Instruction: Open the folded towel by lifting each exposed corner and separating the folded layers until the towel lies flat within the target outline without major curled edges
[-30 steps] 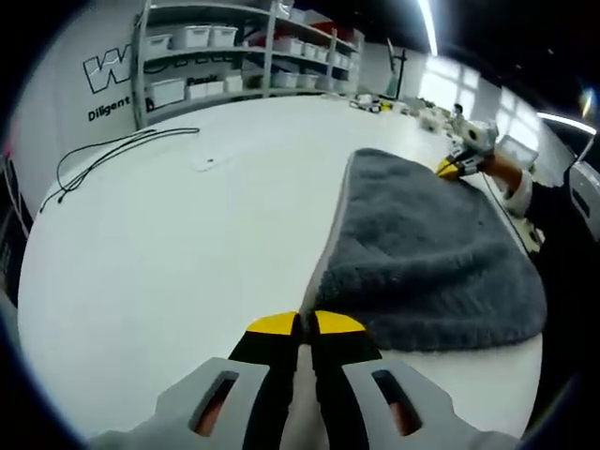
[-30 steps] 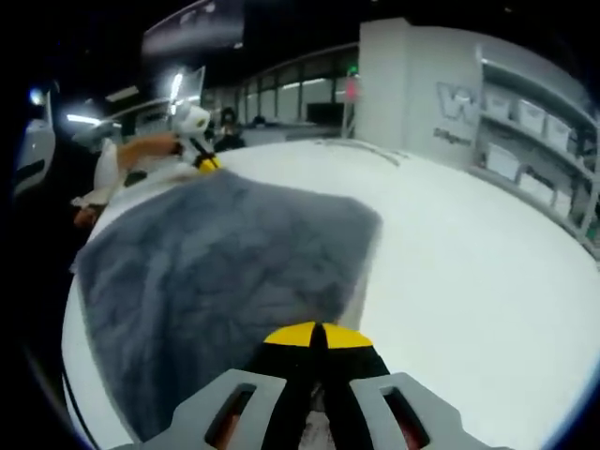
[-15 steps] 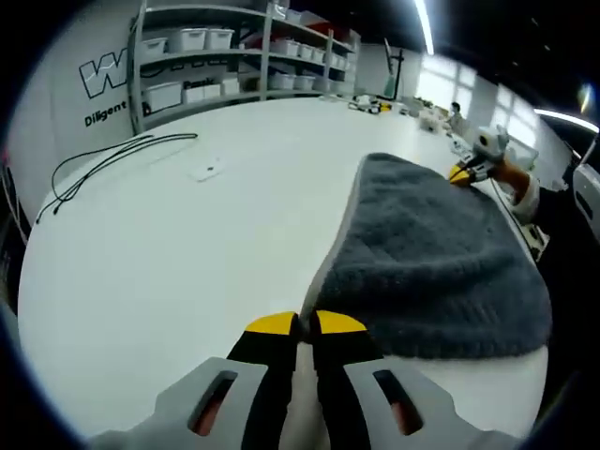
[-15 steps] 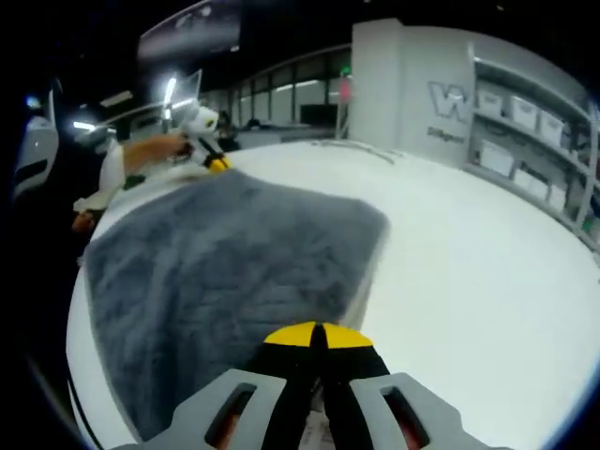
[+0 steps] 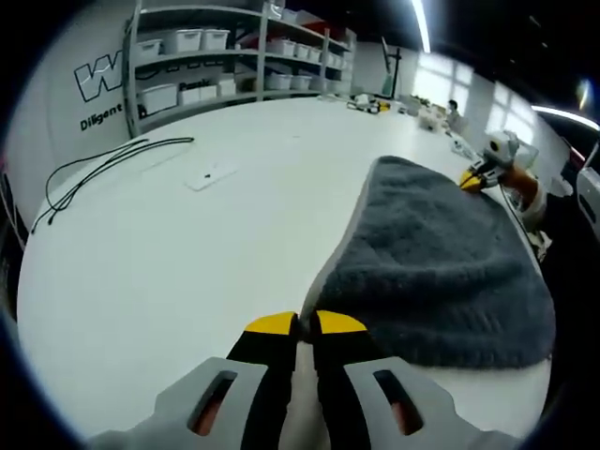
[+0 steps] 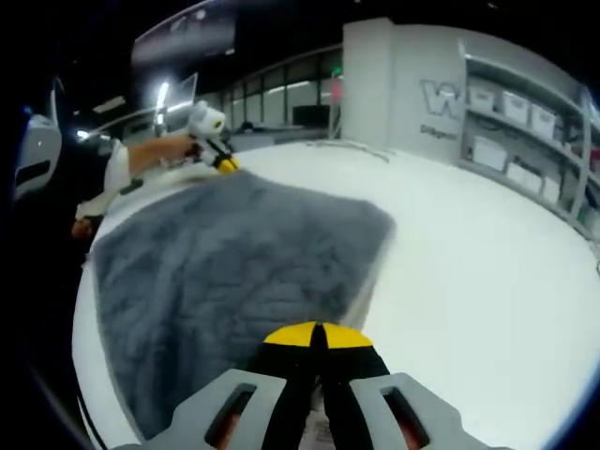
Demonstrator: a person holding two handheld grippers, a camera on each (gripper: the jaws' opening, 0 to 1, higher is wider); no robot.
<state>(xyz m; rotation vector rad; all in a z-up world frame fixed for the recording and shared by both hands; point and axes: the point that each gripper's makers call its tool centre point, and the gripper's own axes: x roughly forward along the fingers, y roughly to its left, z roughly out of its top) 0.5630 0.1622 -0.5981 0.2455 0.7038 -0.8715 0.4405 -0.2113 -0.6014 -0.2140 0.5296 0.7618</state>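
Towel [image 5: 431, 262] lies spread on the white bench [image 5: 187, 244], running toward one o'clock from our left gripper [image 5: 296, 323]; both it and the right gripper [image 6: 318, 336] pinch corner edges with jaws closed. Uneven pulling could, we judge, curl an edge or slip a corner free.

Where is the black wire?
In the left gripper view the black wire lies looped on the white table, far left, below the shelves and well away from the grey towel.
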